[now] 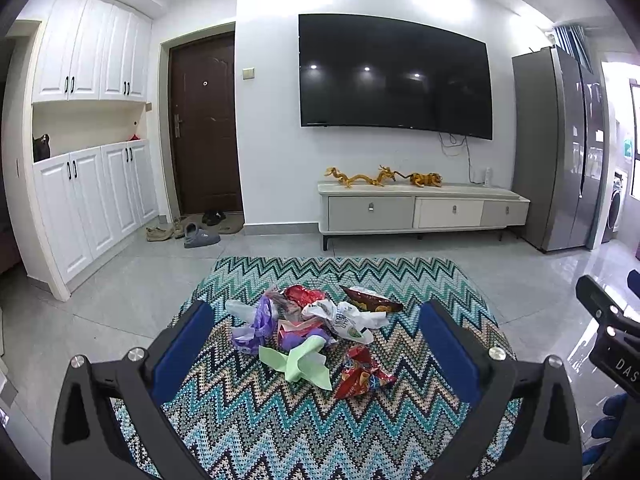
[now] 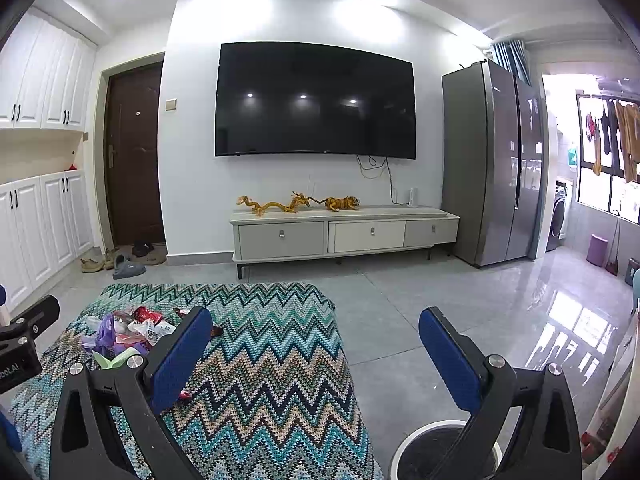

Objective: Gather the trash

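The table (image 1: 280, 420) under its zigzag cloth carries the trash (image 1: 308, 328), one heap at twelve o'clock from the left gripper (image 1: 316, 340), whose fingers are spread wide and empty. The right gripper (image 2: 316, 352), also spread, has a bin (image 2: 440, 446) at five o'clock. I count roughly eight wrappers: light, crinkly, likely slippery, so pinch a crumpled fold, perhaps the green paper (image 1: 298, 362).

Trash pile (image 1: 316, 332) lies on the cloth-covered table (image 1: 280, 420) (bin (image 2: 444, 450) right of it).
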The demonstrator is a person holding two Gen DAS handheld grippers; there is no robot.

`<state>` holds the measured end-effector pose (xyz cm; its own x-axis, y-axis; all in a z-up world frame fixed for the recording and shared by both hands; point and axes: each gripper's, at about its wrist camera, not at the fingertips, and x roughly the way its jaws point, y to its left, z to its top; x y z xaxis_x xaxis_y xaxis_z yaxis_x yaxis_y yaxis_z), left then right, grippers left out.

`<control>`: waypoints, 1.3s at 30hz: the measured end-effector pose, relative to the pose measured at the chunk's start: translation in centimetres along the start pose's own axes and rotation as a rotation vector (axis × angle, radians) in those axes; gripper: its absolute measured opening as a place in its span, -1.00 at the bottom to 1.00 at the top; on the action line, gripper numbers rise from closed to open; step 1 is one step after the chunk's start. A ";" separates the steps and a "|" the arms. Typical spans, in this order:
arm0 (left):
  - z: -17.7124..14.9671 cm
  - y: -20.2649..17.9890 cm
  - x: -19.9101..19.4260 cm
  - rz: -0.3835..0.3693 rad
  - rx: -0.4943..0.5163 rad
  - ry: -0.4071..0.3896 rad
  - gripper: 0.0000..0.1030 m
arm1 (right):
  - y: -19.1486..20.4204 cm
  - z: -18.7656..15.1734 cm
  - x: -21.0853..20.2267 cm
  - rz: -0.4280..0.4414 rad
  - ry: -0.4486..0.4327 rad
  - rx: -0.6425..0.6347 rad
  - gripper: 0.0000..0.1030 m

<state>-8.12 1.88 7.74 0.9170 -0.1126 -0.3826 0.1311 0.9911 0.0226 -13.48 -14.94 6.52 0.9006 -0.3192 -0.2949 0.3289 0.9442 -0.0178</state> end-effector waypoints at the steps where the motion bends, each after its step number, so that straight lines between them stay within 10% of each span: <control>1: 0.0 0.1 0.0 0.000 -0.005 0.002 1.00 | 0.0 0.0 0.1 0.002 0.001 -0.003 1.00; 25: 1.0 4.1 -0.1 0.101 -0.080 -0.011 1.00 | -1.0 -0.5 0.0 0.012 -0.015 -0.003 1.00; 39: 0.1 8.2 2.4 0.142 -0.063 0.042 1.00 | -1.5 -1.1 2.7 0.215 0.110 0.026 1.00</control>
<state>-4.78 9.73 7.04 0.9078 0.0308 -0.4184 -0.0240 0.9995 0.0217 -11.85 -17.10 4.71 0.9149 -0.0993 -0.3914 0.1414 0.9867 0.0803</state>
